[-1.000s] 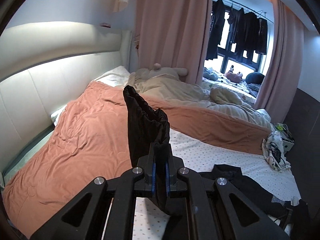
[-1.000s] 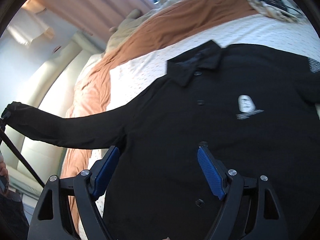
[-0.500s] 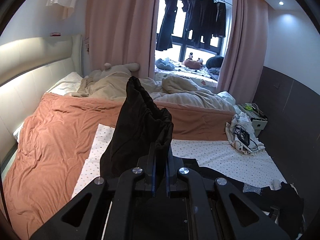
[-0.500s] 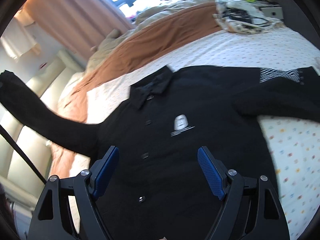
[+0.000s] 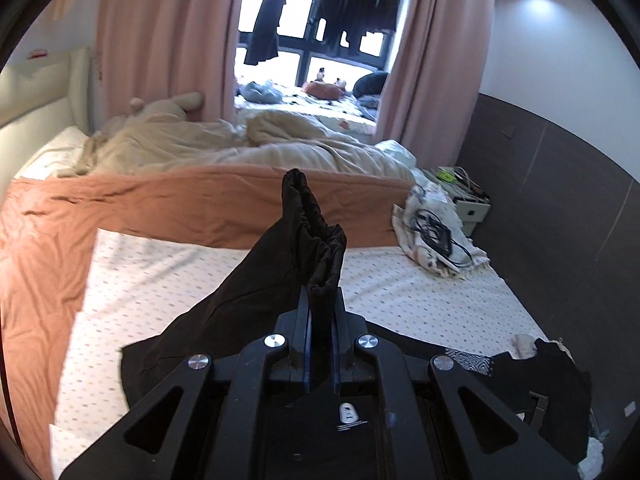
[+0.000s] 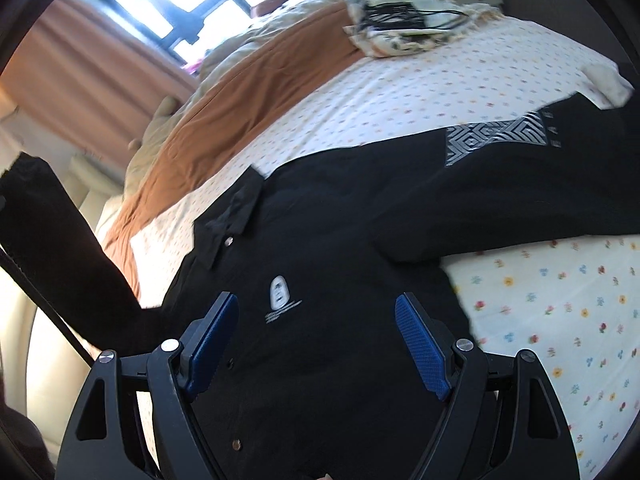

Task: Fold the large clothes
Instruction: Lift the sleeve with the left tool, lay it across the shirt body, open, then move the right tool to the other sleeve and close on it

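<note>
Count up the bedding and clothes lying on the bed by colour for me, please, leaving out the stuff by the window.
Black: 1, the shirt
Orange: 1, the blanket
Beige: 1, the duvet
White with dots: 1, the sheet
White patterned: 1, the cloth under the cables
Total: 5

Left wrist view sits raised over the bed, looking level across it toward the window, taking in the whole room. Right wrist view hangs close above the black shirt, tilted and angled down. Both views share the shirt, dotted sheet and orange blanket.
</note>
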